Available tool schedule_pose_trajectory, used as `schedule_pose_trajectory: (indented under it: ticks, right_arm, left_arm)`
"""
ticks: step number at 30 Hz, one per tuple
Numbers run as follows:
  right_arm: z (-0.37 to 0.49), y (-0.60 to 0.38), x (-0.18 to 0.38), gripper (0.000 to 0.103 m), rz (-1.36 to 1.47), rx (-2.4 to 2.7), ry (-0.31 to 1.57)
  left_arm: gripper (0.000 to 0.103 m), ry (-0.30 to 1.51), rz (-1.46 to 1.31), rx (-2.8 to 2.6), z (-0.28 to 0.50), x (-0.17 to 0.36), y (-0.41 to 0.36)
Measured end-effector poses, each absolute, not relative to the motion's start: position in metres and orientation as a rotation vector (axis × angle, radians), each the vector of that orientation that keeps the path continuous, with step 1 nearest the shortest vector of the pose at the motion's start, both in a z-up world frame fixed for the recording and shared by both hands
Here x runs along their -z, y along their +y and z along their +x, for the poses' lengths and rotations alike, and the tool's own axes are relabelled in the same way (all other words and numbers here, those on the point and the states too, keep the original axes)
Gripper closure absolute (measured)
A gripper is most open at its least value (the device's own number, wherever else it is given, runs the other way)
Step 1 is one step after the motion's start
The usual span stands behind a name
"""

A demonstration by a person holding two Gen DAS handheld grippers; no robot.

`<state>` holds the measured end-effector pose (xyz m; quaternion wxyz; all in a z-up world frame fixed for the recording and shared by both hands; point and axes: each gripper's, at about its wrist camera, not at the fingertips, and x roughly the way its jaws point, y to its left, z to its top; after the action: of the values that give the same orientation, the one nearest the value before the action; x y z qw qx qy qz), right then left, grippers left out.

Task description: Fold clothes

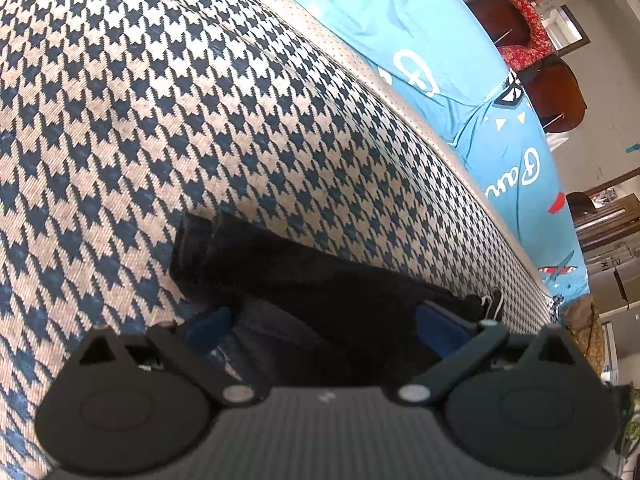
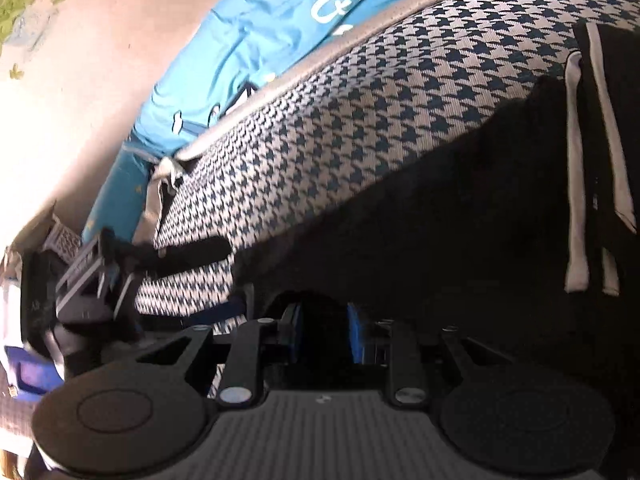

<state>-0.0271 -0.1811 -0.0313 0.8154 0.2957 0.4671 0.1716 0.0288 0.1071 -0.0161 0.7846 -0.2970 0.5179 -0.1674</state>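
- Black garment (image 2: 460, 216): lying on the houndstooth-patterned cover (image 1: 200, 100), spreading across the lower and right part of the right wrist view; white stripes (image 2: 576, 184) are running along its right portion.
- In the left wrist view the same black garment (image 1: 320, 280) is appearing as a folded, dark band stretching diagonally from centre toward the lower right, with a rolled edge at its upper left end.
- Right gripper (image 2: 322, 334): its blue pads are standing close together with dark cloth bunching between them, so the jaws are clenching a fold of the black garment.
- Left gripper (image 1: 324, 324): its blue-tipped fingers (image 1: 440, 322) are standing wide apart, straddling the near edge of the black garment; the pads are not pressing on the cloth, so this gripper is resting released.
- The left gripper (image 2: 96, 276) is also showing at the left edge of the right wrist view, beside the edge of the houndstooth-patterned cover.
- Blue printed sheet (image 1: 400, 20): lying beyond the patterned cover, bearing white stars and lettering.
- Red floral cloth (image 1: 524, 28): draping over a dark brown rounded object (image 1: 556, 96) in the background, well apart from the garment.
- Pale wall (image 2: 80, 100): filling the upper left of the right wrist view.
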Motion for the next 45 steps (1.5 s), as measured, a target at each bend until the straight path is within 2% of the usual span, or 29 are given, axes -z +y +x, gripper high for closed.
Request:
schedule_pose_trajectory:
  ticks: [3,7,23,33,45]
  right_arm:
    - [-0.039,-0.182,0.026,0.077,0.592,-0.385,0.989]
    - [-0.052,-0.179,0.022,0.069,0.57,-0.416,0.974]
    - [-0.057,-0.171,0.021,0.069,0.557,-0.411,0.926]
    - [-0.045,-0.152,0.016,0.069,0.453,-0.386,0.849]
    - [-0.031,-0.143,0.023,0.069,0.478,-0.342,0.885]
  left_arm:
    - [0.0,1.118,-0.638,0.355,0.029,0.015,0.105]
    - [0.0,1.117,-0.628,0.347,0.031,0.013,0.101]
    - [0.0,1.088,-0.634,0.439,0.001,-0.011,0.097]
    - [0.0,1.105,-0.649,0.512,-0.009,-0.013,0.087]
    - [0.0,1.106,-0.752,0.562,-0.008,-0.009,0.092]
